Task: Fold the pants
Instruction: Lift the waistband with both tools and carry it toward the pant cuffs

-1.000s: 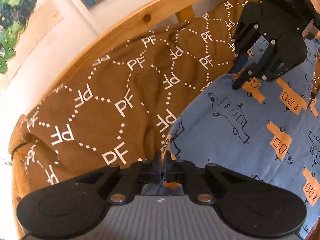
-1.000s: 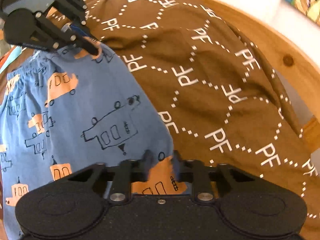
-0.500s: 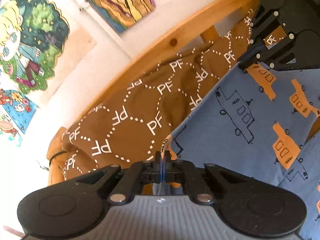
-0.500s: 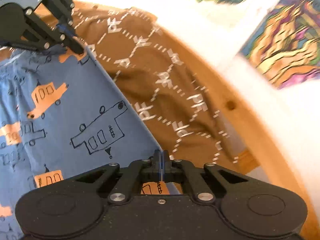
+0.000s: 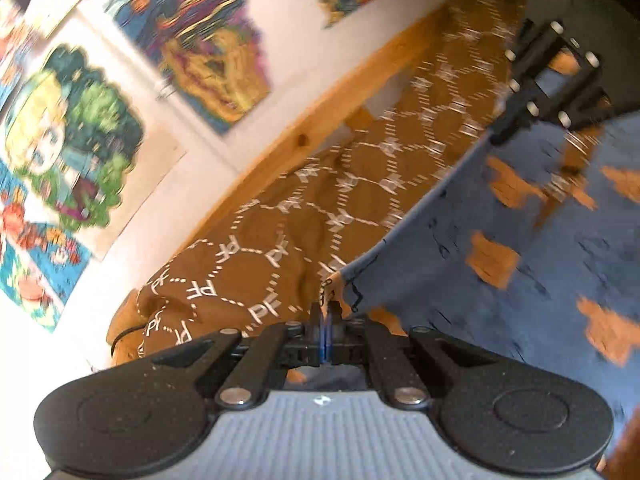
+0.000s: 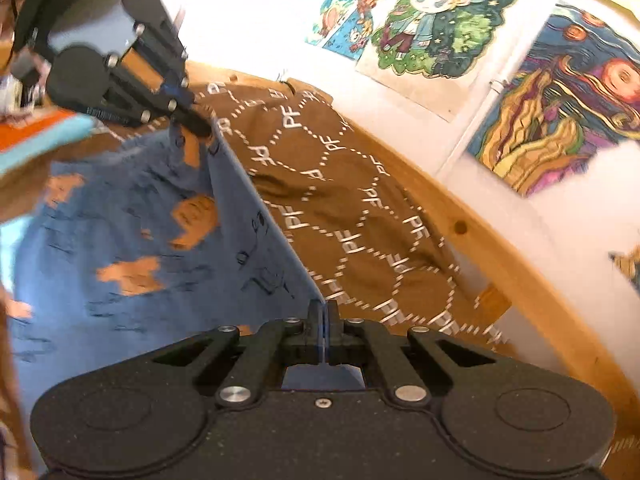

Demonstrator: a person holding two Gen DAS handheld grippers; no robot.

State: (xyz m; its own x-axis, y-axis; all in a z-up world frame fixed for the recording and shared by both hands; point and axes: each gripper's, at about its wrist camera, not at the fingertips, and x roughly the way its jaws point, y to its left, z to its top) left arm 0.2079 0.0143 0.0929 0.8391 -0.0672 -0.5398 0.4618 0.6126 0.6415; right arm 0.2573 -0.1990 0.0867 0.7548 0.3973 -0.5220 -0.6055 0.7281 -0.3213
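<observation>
Left claw (image 5: 325,322) blk w/ ribbed grey body, right claw (image 6: 322,320) all blk, silver screws

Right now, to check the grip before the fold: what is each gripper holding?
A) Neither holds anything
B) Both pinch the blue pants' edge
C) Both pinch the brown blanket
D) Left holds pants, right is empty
B: the left gripper and the right gripper are each shut on the stretched edge of the blue pants.

Brown PF-patterned blanket (image 6: 360,208), wooden bed rail (image 6: 520,272), white wall with cartoon posters (image 6: 428,16) (blurred in left view)
</observation>
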